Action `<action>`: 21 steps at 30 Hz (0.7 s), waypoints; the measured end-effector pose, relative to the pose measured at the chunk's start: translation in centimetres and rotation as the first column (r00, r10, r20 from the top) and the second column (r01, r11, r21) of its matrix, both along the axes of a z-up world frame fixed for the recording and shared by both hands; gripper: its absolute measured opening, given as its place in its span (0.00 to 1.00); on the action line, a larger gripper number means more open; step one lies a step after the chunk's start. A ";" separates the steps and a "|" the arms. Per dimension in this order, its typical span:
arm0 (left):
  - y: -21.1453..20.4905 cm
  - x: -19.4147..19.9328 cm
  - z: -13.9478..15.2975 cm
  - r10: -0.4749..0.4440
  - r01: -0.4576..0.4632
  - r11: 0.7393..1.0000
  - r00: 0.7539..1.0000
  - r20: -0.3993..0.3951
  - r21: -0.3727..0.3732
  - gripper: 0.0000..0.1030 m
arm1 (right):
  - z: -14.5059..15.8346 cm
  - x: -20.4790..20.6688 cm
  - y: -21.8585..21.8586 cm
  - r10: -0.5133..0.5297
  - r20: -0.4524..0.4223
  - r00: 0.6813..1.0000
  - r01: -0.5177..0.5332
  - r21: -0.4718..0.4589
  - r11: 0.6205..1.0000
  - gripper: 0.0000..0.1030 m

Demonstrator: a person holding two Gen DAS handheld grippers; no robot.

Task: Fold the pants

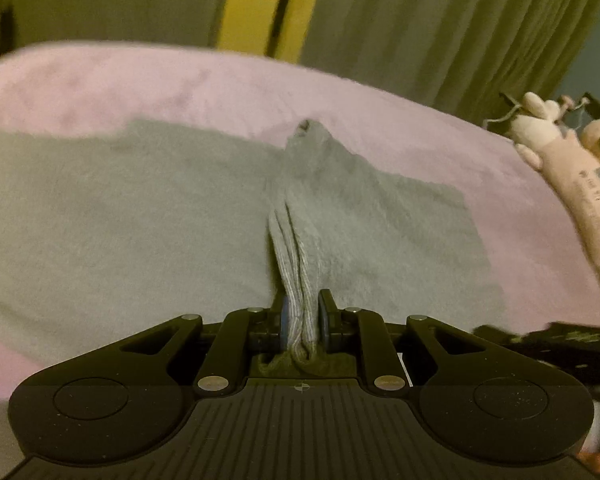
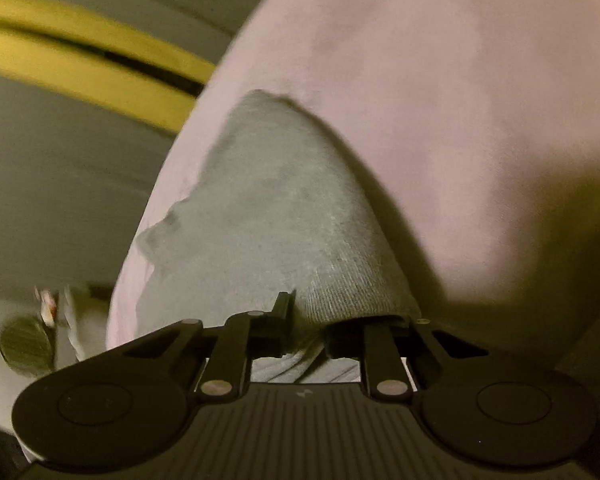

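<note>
Closest in the left wrist view, the left hand-held gripper point(image 1: 303, 320) is clamped tight on a bunched, ribbed edge of the grey pants point(image 1: 140, 216), its blue pads point(image 1: 285, 322) pressing the gathered cloth from both sides. From that pinch the pants rise in a narrow ridge, then spread flat to either side over a pink blanket point(image 1: 160, 80) covering a bed. Past the pants' right edge lies a pale pink plush toy point(image 1: 560, 148), and beyond the blanket hang olive curtains point(image 1: 420, 28). In the right wrist view, the right hand-held gripper point(image 2: 306, 330) is likewise closed on the pants point(image 2: 268, 208), with cloth draped over one finger, and the pink blanket point(image 2: 440, 80) stretches beyond.
</note>
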State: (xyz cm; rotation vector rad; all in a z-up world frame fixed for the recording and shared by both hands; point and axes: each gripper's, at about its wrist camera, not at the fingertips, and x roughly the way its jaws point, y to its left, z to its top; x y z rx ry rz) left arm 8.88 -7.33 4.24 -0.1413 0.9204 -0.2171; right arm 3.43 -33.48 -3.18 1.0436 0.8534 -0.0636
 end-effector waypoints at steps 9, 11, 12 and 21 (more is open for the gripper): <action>5.4 -0.5 -1.9 0.202 -0.201 0.959 0.979 0.017 0.200 0.12 | 0.0 2.5 6.1 0.196 0.008 0.981 -0.196 -0.026 0.980 0.17; 6.3 -0.3 -3.9 0.249 -0.224 0.935 0.967 -0.058 0.274 0.11 | -1.1 2.9 6.6 0.188 -0.050 0.981 -0.191 -0.049 0.980 0.18; 7.4 -0.2 -4.2 0.270 -0.244 0.951 0.955 -0.124 0.190 0.11 | -1.2 2.7 6.5 0.186 -0.041 0.982 -0.188 -0.047 0.981 0.20; 5.9 -0.5 -1.9 0.199 -0.199 0.979 0.980 0.003 0.043 0.62 | 0.6 0.6 1.7 0.056 -0.053 0.997 -0.057 -0.033 0.998 0.61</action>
